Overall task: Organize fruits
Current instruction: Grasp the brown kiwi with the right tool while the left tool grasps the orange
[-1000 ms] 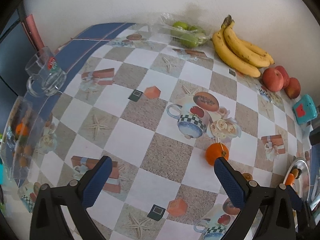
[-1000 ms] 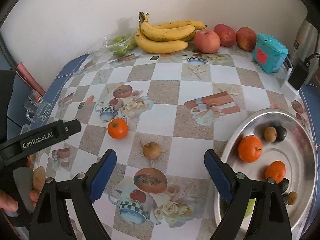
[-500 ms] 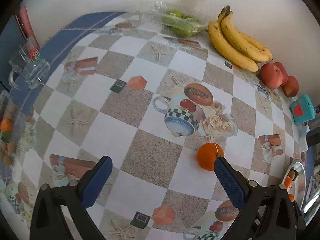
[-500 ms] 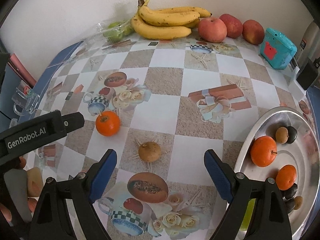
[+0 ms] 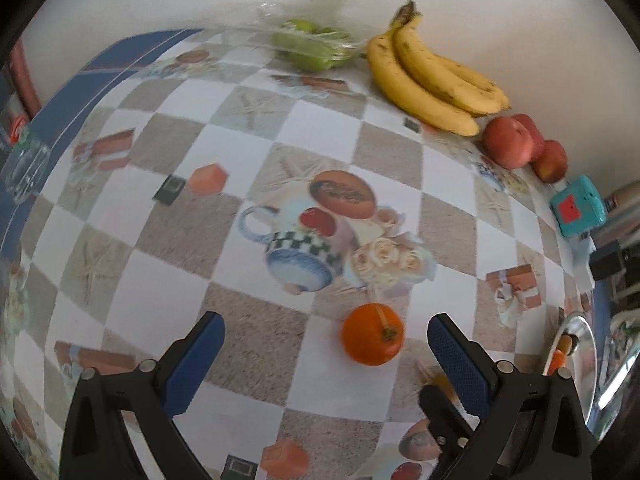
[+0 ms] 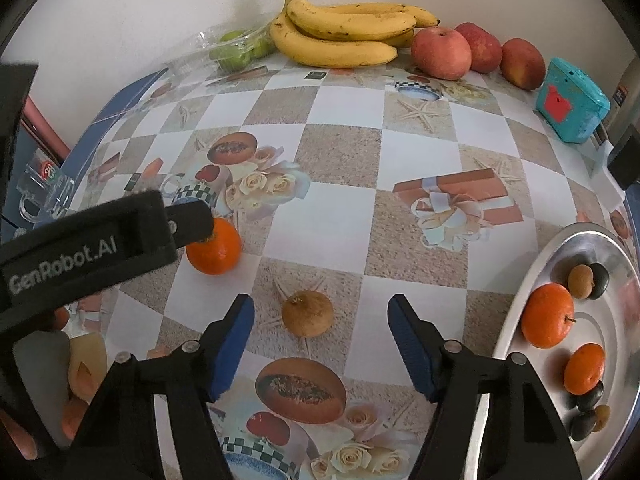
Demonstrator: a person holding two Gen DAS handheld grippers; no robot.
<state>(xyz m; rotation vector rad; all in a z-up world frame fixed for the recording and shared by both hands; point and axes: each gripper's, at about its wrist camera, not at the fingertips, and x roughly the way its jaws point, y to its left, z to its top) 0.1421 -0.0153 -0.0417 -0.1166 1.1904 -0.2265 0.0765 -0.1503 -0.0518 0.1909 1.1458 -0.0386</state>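
We are partway: two oranges and some small fruits already lie in the metal tray (image 6: 516,312) at right, while our closing right hand-held gripper (image 6: 320,344) straddles the untouched brown fruit (image 6: 307,313) and our open left hand-held gripper (image 5: 324,354) frames the loose orange (image 5: 372,334) on the counter (image 6: 340,152).

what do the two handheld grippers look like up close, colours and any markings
Both are black plastic frames with round metal screws. The left gripper and right gripper carry textured blue finger pads. The left gripper's body bears white "GenRobot.AI" lettering.
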